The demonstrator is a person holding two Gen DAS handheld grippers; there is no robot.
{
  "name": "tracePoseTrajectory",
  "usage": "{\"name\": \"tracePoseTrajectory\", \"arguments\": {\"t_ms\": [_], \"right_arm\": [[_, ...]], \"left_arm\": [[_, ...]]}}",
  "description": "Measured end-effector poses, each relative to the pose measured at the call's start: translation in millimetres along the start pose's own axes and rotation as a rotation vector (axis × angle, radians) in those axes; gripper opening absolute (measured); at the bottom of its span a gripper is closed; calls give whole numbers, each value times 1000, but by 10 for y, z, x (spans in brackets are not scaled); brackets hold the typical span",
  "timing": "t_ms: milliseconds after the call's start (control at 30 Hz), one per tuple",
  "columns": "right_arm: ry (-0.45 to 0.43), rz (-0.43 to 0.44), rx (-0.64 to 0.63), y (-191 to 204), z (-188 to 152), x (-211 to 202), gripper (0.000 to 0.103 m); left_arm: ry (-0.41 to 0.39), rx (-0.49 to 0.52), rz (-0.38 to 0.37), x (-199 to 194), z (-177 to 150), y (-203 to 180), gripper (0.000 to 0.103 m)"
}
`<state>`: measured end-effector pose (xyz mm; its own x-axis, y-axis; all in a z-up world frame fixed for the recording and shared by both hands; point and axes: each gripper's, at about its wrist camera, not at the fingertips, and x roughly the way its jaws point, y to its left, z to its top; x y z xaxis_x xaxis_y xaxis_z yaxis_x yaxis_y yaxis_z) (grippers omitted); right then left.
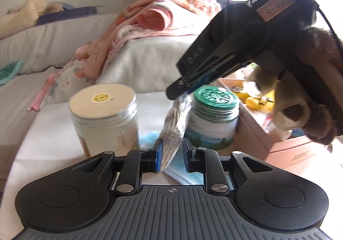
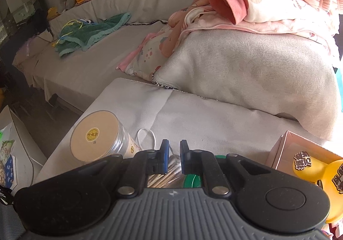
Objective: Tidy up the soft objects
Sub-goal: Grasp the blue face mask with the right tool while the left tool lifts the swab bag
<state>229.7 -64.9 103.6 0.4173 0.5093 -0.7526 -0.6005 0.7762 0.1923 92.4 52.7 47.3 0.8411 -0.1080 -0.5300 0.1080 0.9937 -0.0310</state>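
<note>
The right tongs [image 1: 184, 87] are pinching the top of a limp, crinkly cotton-swab bag [image 1: 174, 132]; the left tongs [image 1: 171, 155] are standing spread around its bulkier bottom.

Yellow toy [image 2: 325, 180] cut by right edge; jar label [image 1: 100, 98] unreadable.

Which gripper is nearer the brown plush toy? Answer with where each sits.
Right. The right gripper hangs with its body just beside the plush toy; the left gripper sits lower, farther away.
</note>
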Motion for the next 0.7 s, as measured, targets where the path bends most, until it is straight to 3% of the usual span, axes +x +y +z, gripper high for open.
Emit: {"name": "tracePoseTrajectory", "arguments": {"t_ms": [100, 300, 433, 533, 567, 700], "right_arm": [[5, 4, -5, 3, -28, -6, 11], [-5, 4, -24, 16, -42, -19, 11], [-69, -15, -11, 30, -54, -230, 11], [-68, 43, 45, 43, -71, -447, 18], [-59, 57, 65, 59, -87, -494, 22], [39, 101, 146, 146, -136, -452, 24]], "left_arm": [[-6, 4, 25, 5, 13, 18, 22], [-8, 108, -30, -32, -54, -22, 31], [-34, 74, -13, -35, -4, 6, 31], [-53, 71, -25, -44, 46, -9, 31], [-56, 78, -25, -46, 49, -28, 31], [-60, 125, -10, -58, 26, -97, 31]]}}
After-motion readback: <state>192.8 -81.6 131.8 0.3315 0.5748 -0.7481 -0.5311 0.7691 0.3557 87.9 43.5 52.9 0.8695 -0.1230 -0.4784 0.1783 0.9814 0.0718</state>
